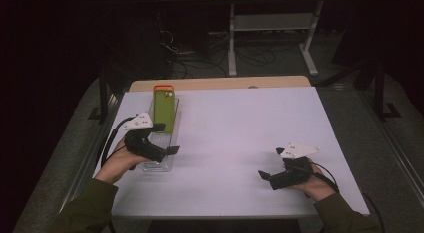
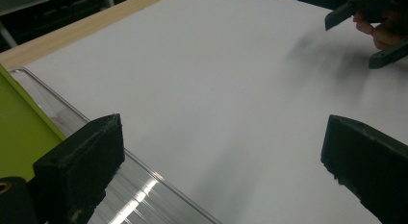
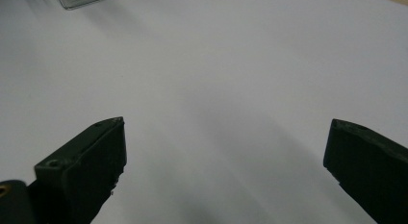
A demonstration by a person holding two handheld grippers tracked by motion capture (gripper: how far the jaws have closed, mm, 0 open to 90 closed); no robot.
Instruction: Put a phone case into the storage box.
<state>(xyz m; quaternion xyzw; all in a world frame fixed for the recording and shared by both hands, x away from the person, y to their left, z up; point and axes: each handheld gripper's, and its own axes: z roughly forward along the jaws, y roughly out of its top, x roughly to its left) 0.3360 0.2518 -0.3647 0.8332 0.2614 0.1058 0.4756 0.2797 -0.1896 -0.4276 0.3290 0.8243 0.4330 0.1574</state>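
We look down on a white-topped bench (image 1: 235, 143) with a person's two forearms in olive sleeves coming in from its near edge, each hand holding a black two-jaw gripper. Near the left edge of the bench lies a long clear plastic tray (image 1: 161, 160), and a phone in a lime-green case with an orange rim (image 1: 164, 109) rests in the tray's far end, back upward. The left gripper (image 1: 168, 139) hovers over the near end of the tray, jaws spread wide and holding nothing; in the left gripper view one jaw hangs above the tray's clear rim (image 2: 144, 185), with the green case (image 2: 21, 123) just beyond it. The right gripper (image 1: 270, 162) sits well apart, near the front right corner of the bench, jaws likewise wide open and empty over bare surface. We judge the step in hand to be the left gripper's approach to the phone. The next move would call for carrying that gripper toward the far end of the tray, straddling the case across its long edges, and closing gently.
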